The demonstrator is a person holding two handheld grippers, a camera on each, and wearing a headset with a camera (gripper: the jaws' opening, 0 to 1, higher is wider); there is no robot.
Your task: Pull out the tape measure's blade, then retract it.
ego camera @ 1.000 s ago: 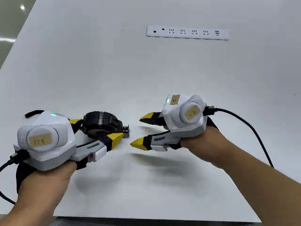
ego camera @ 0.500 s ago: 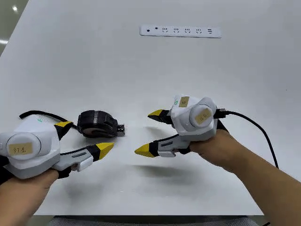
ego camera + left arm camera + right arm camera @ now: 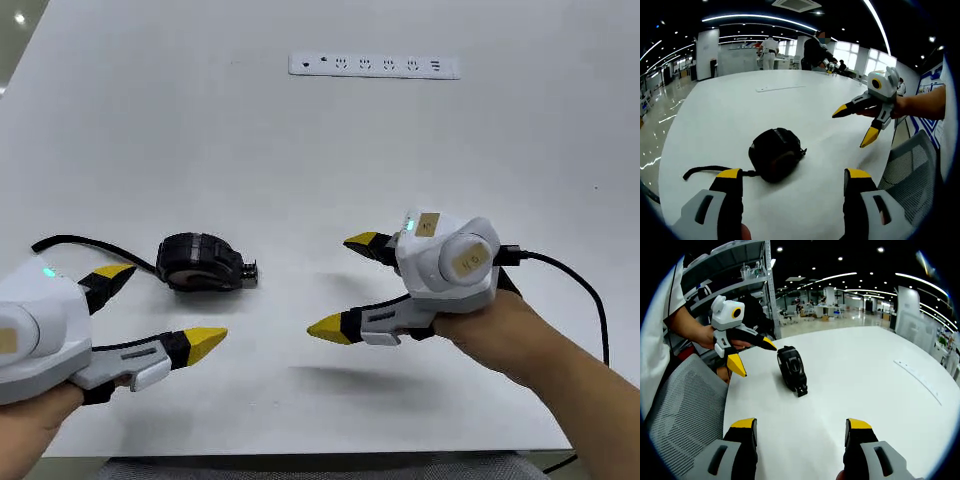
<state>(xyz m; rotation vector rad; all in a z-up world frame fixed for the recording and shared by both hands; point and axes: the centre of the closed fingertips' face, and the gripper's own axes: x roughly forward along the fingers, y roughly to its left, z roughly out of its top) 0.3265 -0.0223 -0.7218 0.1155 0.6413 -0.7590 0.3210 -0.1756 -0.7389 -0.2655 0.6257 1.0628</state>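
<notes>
A black tape measure (image 3: 200, 263) lies on the white table (image 3: 300, 150), its blade tip pointing right and its black wrist strap (image 3: 70, 243) trailing left. It also lies ahead of both pairs of jaws, as tape measure (image 3: 776, 153) and tape measure (image 3: 792, 368). My left gripper (image 3: 160, 310) hangs open just left of and nearer than it, holding nothing. Off to the right my right gripper (image 3: 350, 285) is open too, well apart from the tape. The other gripper appears as right gripper (image 3: 860, 122) and left gripper (image 3: 752, 354).
A white power strip (image 3: 373, 66) lies at the far side of the table. A black cable (image 3: 565, 280) runs from the right gripper off the table's right. A mesh chair (image 3: 685, 405) stands at the near edge. People stand in the background (image 3: 816, 50).
My left gripper has let go of the tape measure and drawn back toward me, leaving it lying on the table. The right gripper has drifted right, away from the tape.
</notes>
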